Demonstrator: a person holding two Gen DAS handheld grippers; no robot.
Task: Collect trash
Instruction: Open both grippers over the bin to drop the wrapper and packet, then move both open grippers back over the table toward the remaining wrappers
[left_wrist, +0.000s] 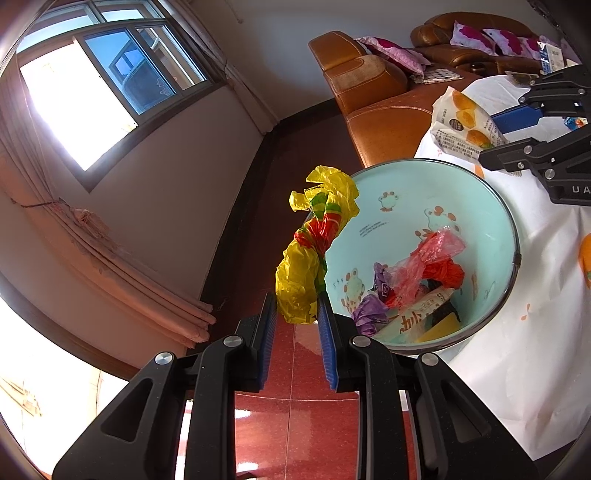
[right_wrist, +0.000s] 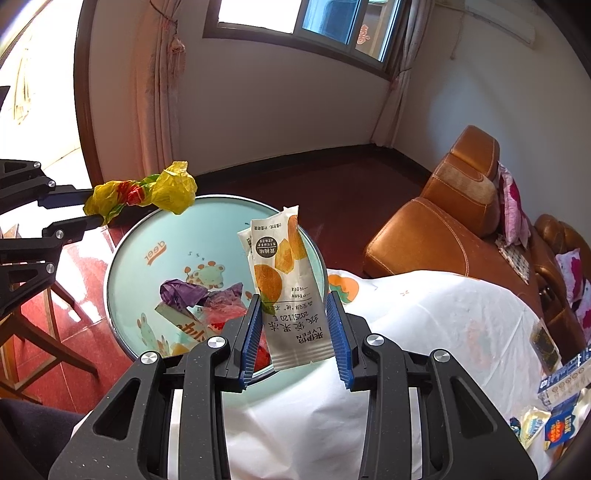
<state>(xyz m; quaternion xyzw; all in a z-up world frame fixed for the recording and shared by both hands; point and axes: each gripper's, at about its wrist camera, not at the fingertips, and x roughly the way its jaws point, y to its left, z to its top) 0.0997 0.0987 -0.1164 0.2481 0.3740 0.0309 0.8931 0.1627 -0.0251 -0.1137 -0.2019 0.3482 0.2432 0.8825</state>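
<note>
While clamped, wrapper (right_wrist: 286, 291) lengthwise upright.

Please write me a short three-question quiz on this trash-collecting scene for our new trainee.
1. True or false: the left gripper holds a crumpled yellow bag.
2. What does the right gripper hold? A) a glass bottle B) a white snack wrapper C) a spoon
3. Fill in: both items hang over or near the rim of the pale blue ____, which already holds trash.

Key: 1 true; 2 B; 3 bin.
</note>
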